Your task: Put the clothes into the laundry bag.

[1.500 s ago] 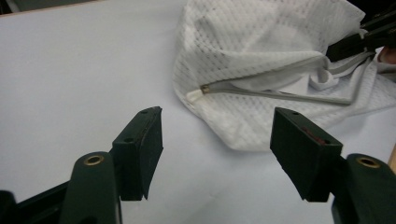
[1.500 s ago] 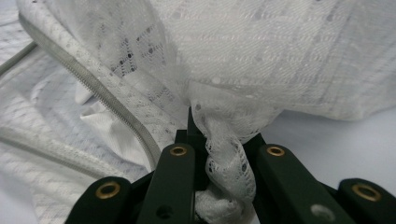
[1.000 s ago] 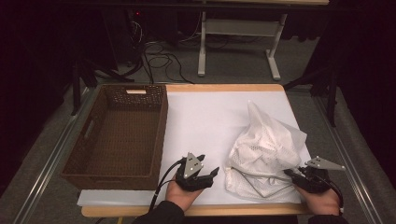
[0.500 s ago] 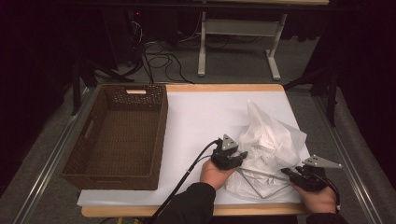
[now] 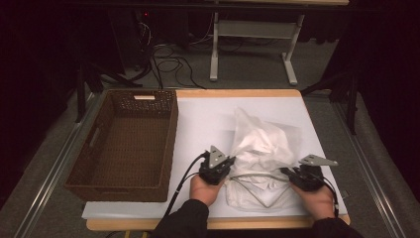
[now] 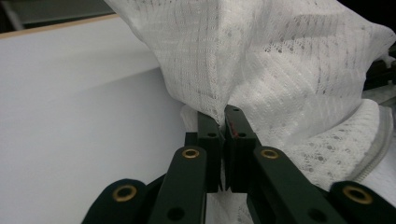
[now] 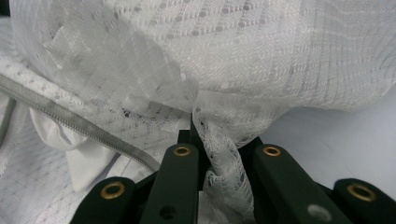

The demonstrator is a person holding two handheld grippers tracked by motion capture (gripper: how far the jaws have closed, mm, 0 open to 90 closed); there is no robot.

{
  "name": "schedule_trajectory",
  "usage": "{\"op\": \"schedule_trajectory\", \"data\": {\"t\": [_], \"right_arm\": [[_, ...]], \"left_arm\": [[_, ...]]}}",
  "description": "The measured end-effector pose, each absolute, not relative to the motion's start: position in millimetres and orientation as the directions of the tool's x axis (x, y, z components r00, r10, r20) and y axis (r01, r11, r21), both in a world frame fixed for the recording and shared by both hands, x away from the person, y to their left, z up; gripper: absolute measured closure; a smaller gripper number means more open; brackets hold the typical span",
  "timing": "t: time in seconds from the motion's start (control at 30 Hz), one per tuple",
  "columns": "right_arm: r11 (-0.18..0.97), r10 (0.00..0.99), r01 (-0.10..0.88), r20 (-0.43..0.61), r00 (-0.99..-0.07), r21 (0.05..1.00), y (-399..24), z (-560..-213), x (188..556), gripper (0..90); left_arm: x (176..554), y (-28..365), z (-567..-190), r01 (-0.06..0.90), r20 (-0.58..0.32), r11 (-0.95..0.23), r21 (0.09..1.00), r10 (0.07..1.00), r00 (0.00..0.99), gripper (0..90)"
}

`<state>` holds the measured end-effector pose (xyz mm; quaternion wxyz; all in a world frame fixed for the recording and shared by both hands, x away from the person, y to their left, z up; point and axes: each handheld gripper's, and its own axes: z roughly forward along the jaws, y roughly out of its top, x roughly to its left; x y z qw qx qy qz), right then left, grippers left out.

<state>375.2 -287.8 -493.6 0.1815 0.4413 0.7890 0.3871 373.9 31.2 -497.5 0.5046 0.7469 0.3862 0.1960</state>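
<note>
Evidently meaning to lift and spread it, both the left claw [image 5: 224, 166] and right claw [image 5: 293, 173] have just closed, pinching opposite sides of the white mesh bag [image 5: 262, 148] near the tabletop's [image 5: 208, 116] front right corner.

— How do the person's arms lie?

— Both forearms come in from the near edge in dark sleeves. The left hand [image 5: 204, 188] reaches forward and a little toward the middle, with the left gripper [image 5: 221, 166] pointing away and to the right. The right hand [image 5: 317, 199] sits farther right, its right gripper [image 5: 288, 172] aimed inward toward the left one.

— And the jaws?

— In the left gripper view the jaws have just been closing and now stand almost together, pinching white mesh fabric [image 6: 289, 70]. The right gripper's jaws have been closing too and clamp a fold of the same cloth.
</note>
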Motion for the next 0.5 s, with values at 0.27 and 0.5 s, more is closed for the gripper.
{"op": "schedule_trajectory", "data": {"t": [0.27, 0.5], "right_arm": [[0.379, 0.807, 0.504, -0.011, -0.590, 0.776, -247, -491, 389, 78.7], [0.334, 0.811, 0.510, 0.034, -0.584, 0.793, -286, -484, 357, 59.0]], "left_arm": [[378, 62, -494, 0.374, -0.086, -0.163, 0.913, 0.819, 0.567, 86.4], [349, 72, -492, 0.358, -0.102, -0.138, 0.924, 0.811, 0.576, 61.3]]}}
